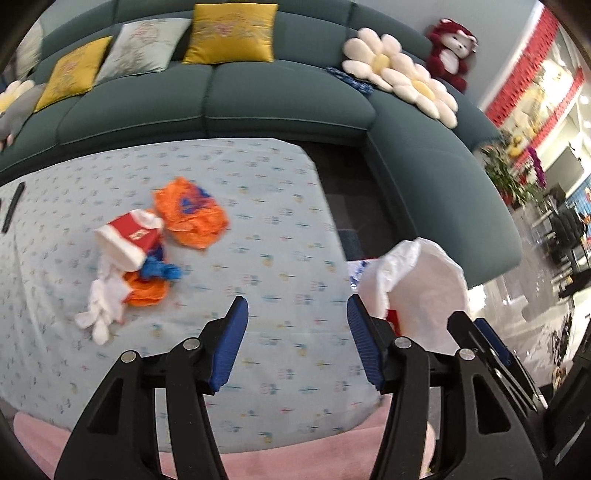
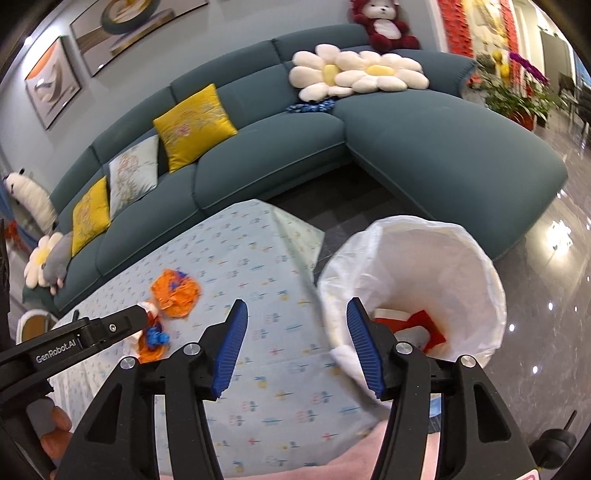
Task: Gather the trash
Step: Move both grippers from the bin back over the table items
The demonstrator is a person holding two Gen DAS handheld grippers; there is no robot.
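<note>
A pile of trash lies on the light blue patterned table (image 1: 280, 258): a red and white carton (image 1: 127, 236), an orange wrapper (image 1: 190, 214), a smaller orange wrapper (image 1: 146, 291), a blue scrap (image 1: 160, 269) and white crumpled paper (image 1: 101, 310). My left gripper (image 1: 297, 343) is open and empty, to the right of the pile and nearer than it. My right gripper (image 2: 297, 343) is open and empty, over the table's corner beside a bin with a white liner (image 2: 417, 266) that holds a red and white carton (image 2: 424, 325). The bin also shows in the left wrist view (image 1: 424, 288).
A teal L-shaped sofa (image 2: 424, 147) wraps behind and right of the table, with yellow cushions (image 1: 231, 33), flower cushions (image 1: 406, 77) and a red plush toy (image 1: 450, 51). A black remote (image 1: 13, 206) lies at the table's far left. Pink rug (image 1: 295, 458) is below. Glossy floor is at right.
</note>
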